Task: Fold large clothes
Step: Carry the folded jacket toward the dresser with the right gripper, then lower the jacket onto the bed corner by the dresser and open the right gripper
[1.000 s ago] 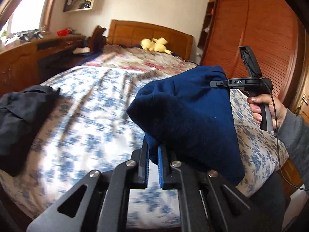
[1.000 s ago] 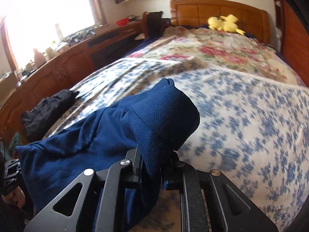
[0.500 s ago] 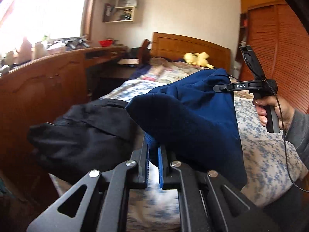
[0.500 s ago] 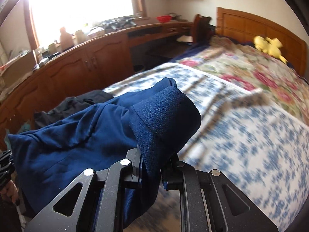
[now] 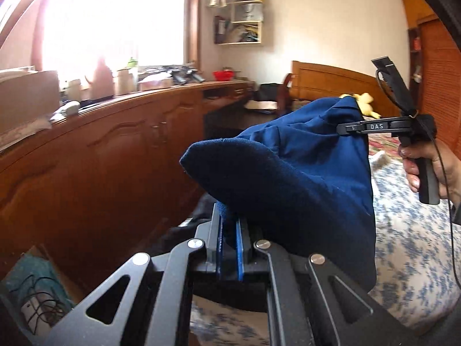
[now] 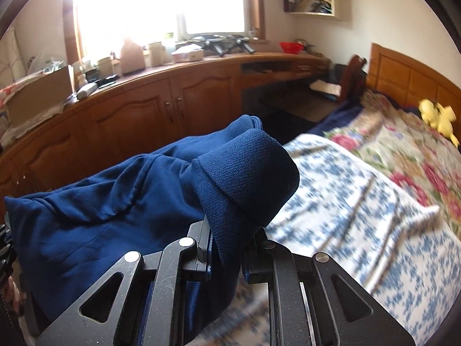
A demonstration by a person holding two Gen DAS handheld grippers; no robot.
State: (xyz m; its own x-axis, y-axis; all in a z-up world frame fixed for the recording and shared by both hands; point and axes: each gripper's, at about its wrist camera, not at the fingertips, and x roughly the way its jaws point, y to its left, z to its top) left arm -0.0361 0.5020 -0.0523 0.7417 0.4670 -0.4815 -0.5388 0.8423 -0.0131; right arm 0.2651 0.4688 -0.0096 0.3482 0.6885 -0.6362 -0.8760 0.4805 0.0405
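A navy blue garment (image 5: 291, 178) hangs in the air between both grippers, above the bed's left edge. My left gripper (image 5: 230, 225) is shut on its ribbed edge, which folds over the jaws. My right gripper (image 6: 226, 245) is shut on another ribbed cuff of the same garment (image 6: 115, 201), which stretches away to the left. In the left wrist view the right gripper (image 5: 341, 128) comes in from the right, held by a hand (image 5: 432, 167), with its tip buried in the cloth.
A bed with a blue-flowered sheet (image 6: 360, 216) and a rose quilt (image 6: 403, 150) lies to the right, a yellow plush toy (image 6: 438, 116) by the headboard. A long wooden cabinet (image 6: 144, 115) with clutter runs under the window. A cardboard box (image 5: 37, 297) sits on the floor.
Both grippers swung left with the blue garment, from over the bed toward the wooden cabinet and window. The black clothes seen earlier are now mostly hidden. Both grips are unchanged.
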